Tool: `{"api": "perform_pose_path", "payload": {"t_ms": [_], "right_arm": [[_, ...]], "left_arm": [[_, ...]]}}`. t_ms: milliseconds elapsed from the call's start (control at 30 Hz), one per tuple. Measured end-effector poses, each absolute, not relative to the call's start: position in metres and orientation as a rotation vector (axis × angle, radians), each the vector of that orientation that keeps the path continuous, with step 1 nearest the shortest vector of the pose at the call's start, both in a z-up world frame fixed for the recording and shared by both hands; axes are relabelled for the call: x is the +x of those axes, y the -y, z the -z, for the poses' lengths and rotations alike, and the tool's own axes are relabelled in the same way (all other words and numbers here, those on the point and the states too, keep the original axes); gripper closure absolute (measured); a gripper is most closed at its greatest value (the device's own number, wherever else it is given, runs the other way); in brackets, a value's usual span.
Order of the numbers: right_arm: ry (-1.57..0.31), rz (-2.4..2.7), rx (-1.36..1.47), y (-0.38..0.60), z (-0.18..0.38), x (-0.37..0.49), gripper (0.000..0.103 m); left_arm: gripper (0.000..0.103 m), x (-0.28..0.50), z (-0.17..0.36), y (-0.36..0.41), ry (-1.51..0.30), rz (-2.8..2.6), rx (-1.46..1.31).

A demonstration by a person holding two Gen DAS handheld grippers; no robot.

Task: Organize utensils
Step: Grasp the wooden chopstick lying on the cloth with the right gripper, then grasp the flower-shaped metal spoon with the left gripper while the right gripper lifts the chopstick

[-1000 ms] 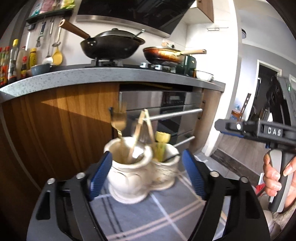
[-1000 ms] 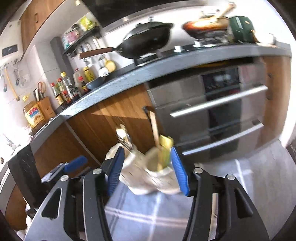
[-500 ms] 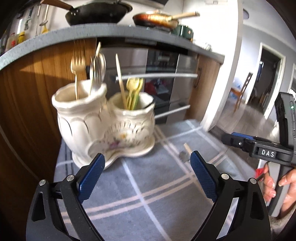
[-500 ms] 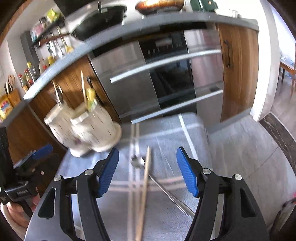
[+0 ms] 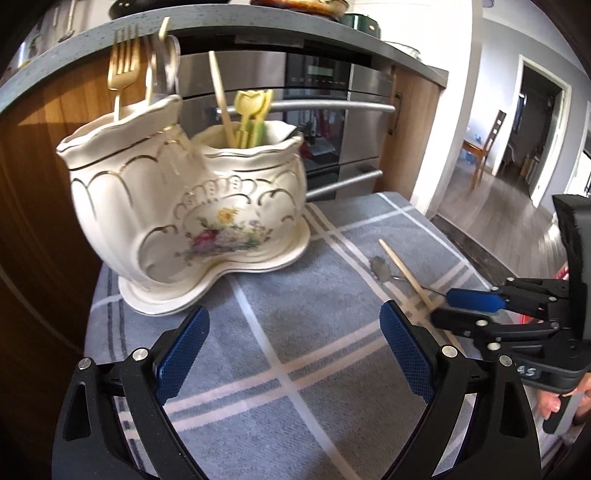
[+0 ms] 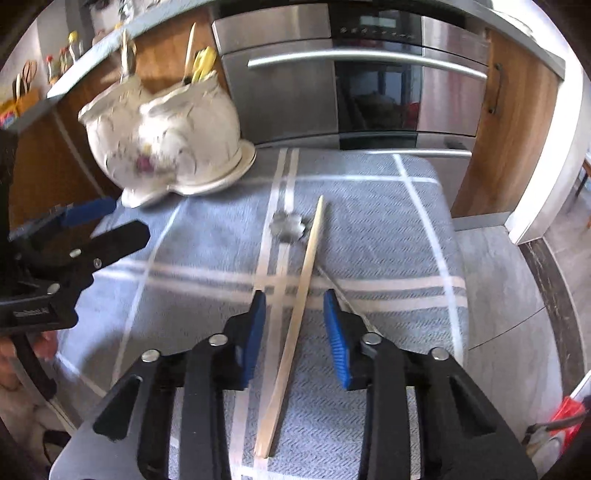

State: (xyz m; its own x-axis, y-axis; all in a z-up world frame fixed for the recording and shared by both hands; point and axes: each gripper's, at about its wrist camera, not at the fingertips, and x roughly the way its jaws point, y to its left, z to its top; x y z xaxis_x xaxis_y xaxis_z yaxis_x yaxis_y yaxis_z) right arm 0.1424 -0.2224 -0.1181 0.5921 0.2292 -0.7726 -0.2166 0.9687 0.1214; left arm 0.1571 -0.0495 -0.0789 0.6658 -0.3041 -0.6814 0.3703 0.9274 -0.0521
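Between the right hand-held gripper's [image 6: 294,334] half-open ribbed pads lies a slim wooden chopstick [image 6: 295,325]; left hand-held gripper [image 5: 293,356] gapes wide.

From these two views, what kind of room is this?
Most likely a home kitchen. A steel oven sits under a grey counter, beside wood cabinets. A ceramic holder with forks stands on a grey cloth.
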Motion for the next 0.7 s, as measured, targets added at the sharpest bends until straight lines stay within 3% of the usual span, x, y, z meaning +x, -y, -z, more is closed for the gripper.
{"api": "perform_pose_path", "payload": {"t_ms": [200, 367, 700], "right_arm": [[-0.933, -0.262, 0.005, 0.219, 0.126, 0.14, 0.078], [-0.922, -0.236, 0.008, 0.227, 0.126, 0.139, 0.096], [-0.809, -0.258, 0.143, 0.255, 0.098, 0.129, 0.097]], "left_arm": [[0.01, 0.152, 0.077, 0.055, -0.741, 0.398, 0.111], [0.01, 0.153, 0.077, 0.052, -0.746, 0.397, 0.099], [0.01, 0.149, 0.083, 0.073, -0.768, 0.444, 0.102]]}}
